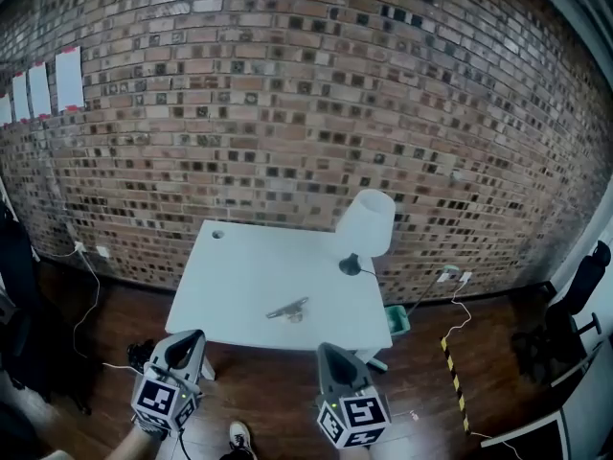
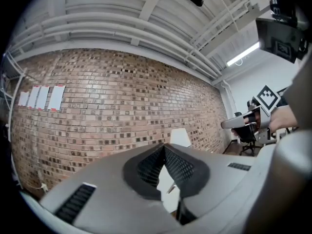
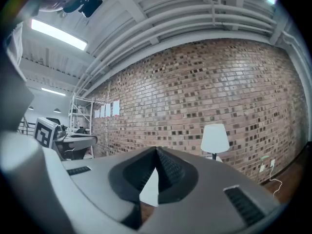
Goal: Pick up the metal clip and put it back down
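The metal clip (image 1: 288, 309) lies on the white table (image 1: 239, 266), while the left gripper (image 1: 191, 338) and right gripper (image 1: 327, 351) hang short of it, both with fingers pressed together on nothing.

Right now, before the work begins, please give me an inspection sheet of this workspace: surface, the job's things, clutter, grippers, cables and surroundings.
Surface: white table, standing in front of the brick wall.
Job's things: metal clip lies on the table near its front edge, untouched.
Clutter: white-shaded lamp at the table's far right; green bin on the floor beside the table.
Grippers: left gripper and right gripper are both shut and empty, held short of the table's front edge.
Cables: a white cable by the wall at left; another cable on the floor at right.
Surroundings: wooden floor, yellow-black tape strip, black chair, papers on the wall.
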Motion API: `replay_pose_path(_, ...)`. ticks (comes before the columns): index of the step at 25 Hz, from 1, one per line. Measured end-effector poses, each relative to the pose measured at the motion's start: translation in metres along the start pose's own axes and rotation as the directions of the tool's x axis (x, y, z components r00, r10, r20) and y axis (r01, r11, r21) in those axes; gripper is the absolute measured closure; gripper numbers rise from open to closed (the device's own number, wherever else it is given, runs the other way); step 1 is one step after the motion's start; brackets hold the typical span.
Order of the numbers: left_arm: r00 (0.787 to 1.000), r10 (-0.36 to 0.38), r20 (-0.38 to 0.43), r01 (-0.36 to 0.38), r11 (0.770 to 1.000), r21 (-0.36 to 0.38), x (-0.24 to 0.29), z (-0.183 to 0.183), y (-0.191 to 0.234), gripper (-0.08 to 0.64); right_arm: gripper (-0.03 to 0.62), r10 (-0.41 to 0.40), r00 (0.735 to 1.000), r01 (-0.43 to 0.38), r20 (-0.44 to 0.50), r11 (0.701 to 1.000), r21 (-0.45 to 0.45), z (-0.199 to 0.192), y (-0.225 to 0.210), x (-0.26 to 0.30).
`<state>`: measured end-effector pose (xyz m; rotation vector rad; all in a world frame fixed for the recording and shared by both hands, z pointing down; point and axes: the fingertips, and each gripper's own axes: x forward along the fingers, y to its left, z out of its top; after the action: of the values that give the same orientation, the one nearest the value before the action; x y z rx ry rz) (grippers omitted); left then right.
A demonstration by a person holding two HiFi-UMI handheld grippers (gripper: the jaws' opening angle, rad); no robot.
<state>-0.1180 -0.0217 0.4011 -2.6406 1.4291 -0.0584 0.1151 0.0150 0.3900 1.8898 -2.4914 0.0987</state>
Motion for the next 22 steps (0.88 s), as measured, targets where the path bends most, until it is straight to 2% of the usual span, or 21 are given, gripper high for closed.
replay_pose_path(3, 0.999, 0.025, 0.024, -0.025, 1.000, 0.002, -0.049, 0.009, -0.039, 0.545, 0.614, 0.030, 0.999, -0.030, 0.025, 0.999, -0.014, 0.001, 0.012, -0.055)
replay_pose_path(9, 0.999, 0.020, 0.028, -0.022, 0.997, 0.069, -0.155, 0.018, -0.128, 0.545, 0.614, 0.040, 0.998, -0.041, 0.056, 0.999, 0.016, -0.009, 0.035, -0.174)
replay_pose_path(13, 1.000, 0.020, 0.009, -0.020, 0.999, 0.038, -0.208, 0.023, -0.169, 0.545, 0.614, 0.038, 0.999, -0.039, 0.032, 0.999, 0.021, -0.023, 0.052, -0.236)
replay_pose_path(18, 1.000, 0.018, 0.009, -0.019, 0.999, 0.031, -0.242, 0.034, -0.197, 0.545, 0.614, 0.034, 0.999, -0.035, 0.023, 0.999, 0.003, -0.021, 0.062, -0.283)
replay_pose_path(22, 1.000, 0.012, 0.018, -0.013, 1.000, 0.020, -0.258, 0.037, -0.203, 0.545, 0.614, 0.028, 0.999, -0.029, 0.038, 0.999, 0.016, -0.018, 0.070, -0.301)
